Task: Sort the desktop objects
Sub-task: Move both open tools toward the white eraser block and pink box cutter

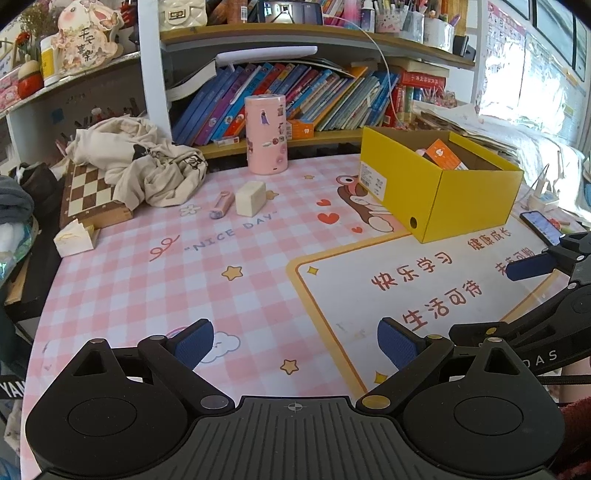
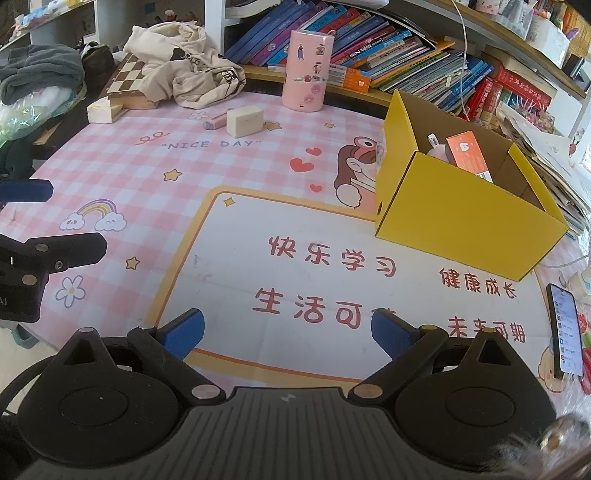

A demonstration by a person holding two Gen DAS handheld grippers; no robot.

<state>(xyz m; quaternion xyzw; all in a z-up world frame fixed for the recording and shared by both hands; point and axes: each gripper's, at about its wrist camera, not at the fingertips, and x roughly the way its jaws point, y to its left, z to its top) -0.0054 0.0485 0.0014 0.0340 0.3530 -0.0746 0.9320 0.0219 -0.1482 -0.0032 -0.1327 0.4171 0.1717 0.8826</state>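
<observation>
— Desktop objects, where are they?
— A cream block [image 1: 250,198] and pink stick [image 1: 221,205] lie side by side on the table [image 1: 147,288]; the yellow box [image 1: 439,188] holds an orange packet [image 2: 469,155].
— The tools?
— Left tool [image 1: 295,343] and right tool [image 2: 288,332] both gape wide, empty, over the mat.

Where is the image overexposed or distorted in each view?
Left wrist view: window area at upper right is blown out, and shelf lines bow from fisheye. Right wrist view: evenly lit; yellow box edges curve, and the lower right corner is blurred.
</observation>
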